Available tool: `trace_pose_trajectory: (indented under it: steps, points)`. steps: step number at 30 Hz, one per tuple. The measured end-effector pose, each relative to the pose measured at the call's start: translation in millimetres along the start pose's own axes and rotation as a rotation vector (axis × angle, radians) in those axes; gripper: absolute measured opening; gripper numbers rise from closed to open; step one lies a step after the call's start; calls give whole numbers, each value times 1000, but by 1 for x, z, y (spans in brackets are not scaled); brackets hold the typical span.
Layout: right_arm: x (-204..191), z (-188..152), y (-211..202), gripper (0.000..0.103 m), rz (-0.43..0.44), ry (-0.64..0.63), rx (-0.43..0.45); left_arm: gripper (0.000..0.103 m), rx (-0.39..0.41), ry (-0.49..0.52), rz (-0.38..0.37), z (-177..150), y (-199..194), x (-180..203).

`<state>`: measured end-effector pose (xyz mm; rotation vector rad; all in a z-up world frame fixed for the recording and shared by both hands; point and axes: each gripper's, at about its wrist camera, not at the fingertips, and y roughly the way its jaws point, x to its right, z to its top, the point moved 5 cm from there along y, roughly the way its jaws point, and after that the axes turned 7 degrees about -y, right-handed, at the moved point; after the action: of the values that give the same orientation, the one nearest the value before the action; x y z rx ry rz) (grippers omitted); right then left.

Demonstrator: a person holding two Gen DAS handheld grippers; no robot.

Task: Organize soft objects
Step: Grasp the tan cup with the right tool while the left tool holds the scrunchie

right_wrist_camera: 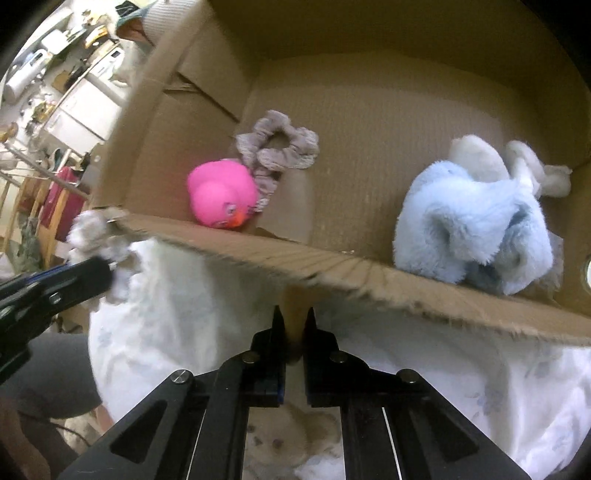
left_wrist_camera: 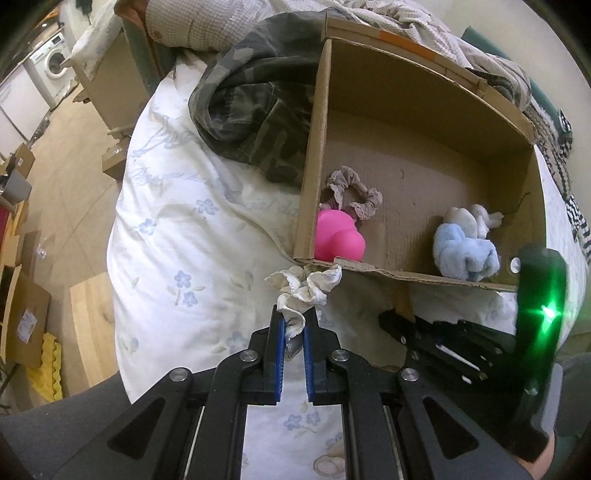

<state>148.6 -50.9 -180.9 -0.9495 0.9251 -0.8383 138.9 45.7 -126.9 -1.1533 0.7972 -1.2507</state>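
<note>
My left gripper (left_wrist_camera: 293, 317) is shut on a white frilly scrunchie (left_wrist_camera: 304, 286) and holds it just outside the near left corner of an open cardboard box (left_wrist_camera: 424, 122). In the box lie a pink rubber duck (left_wrist_camera: 338, 240), a taupe scrunchie (left_wrist_camera: 351, 195) and a light blue plush toy (left_wrist_camera: 465, 251). My right gripper (right_wrist_camera: 294, 321) is shut on the box's front flap (right_wrist_camera: 295, 306). The right wrist view also shows the duck (right_wrist_camera: 221, 195), the taupe scrunchie (right_wrist_camera: 280, 147), the plush toy (right_wrist_camera: 476, 225) and the white scrunchie (right_wrist_camera: 92, 236) in my left gripper (right_wrist_camera: 107, 275).
The box sits on a white flowered duvet (left_wrist_camera: 192, 236). A camouflage garment (left_wrist_camera: 255, 114) lies against the box's left wall. Rumpled bedding (left_wrist_camera: 406, 18) is behind it. Cardboard boxes (left_wrist_camera: 22, 317) and a washing machine (left_wrist_camera: 51, 59) stand on the floor at left.
</note>
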Motion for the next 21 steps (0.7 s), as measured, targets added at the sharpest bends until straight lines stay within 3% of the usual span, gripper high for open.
trace_pose_trajectory:
  steps: [12, 17, 21]
  points:
    - [-21, -14, -54, 9, 125, -4, 62, 8, 74, 14, -22, -6, -31, 3]
    - [-4, -25, -94, 9, 180, 24, 116, 8, 165, 18, -40, -2, -61, 4]
    - [10, -19, -127, 9, 208, 65, 193, 8, 231, 26, -102, 9, -87, 15]
